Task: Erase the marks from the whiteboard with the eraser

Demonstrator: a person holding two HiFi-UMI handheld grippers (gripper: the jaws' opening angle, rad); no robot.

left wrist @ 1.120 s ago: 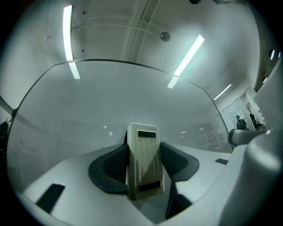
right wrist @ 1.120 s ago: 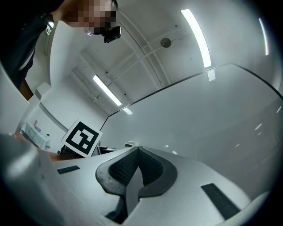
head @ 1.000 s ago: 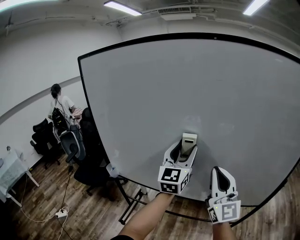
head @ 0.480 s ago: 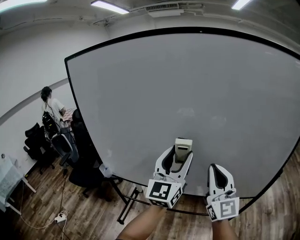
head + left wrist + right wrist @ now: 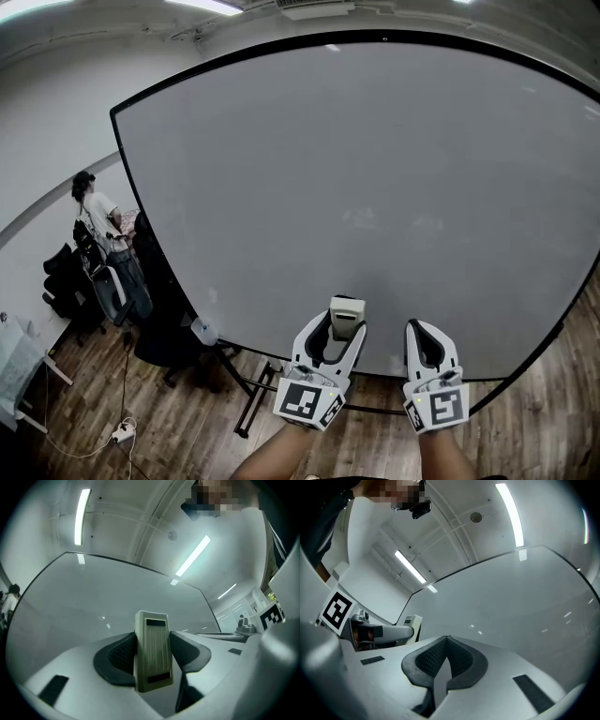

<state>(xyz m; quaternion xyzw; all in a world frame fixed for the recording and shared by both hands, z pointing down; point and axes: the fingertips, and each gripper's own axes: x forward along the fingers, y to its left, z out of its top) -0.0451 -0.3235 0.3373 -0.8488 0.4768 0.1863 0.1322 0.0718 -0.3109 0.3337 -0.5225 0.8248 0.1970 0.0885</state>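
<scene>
Beige eraser (image 5: pixel 152 653) clamped by left gripper (image 5: pixel 338 327), right gripper (image 5: pixel 423 328) closed, empty

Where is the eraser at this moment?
In the head view, lower centre, the eraser is clamped in the left gripper, low before the whiteboard.

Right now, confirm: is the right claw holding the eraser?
No, the right claw is shut empty; the left claw grips the eraser.

The head view looks forward past the left gripper (image 5: pixel 339 324) and right gripper (image 5: pixel 424 326) at the large black-framed white whiteboard (image 5: pixel 375 187). Each gripper view sits close behind its jaws, the left's on a beige ribbed eraser (image 5: pixel 152 651), angled up along that shared board.
</scene>
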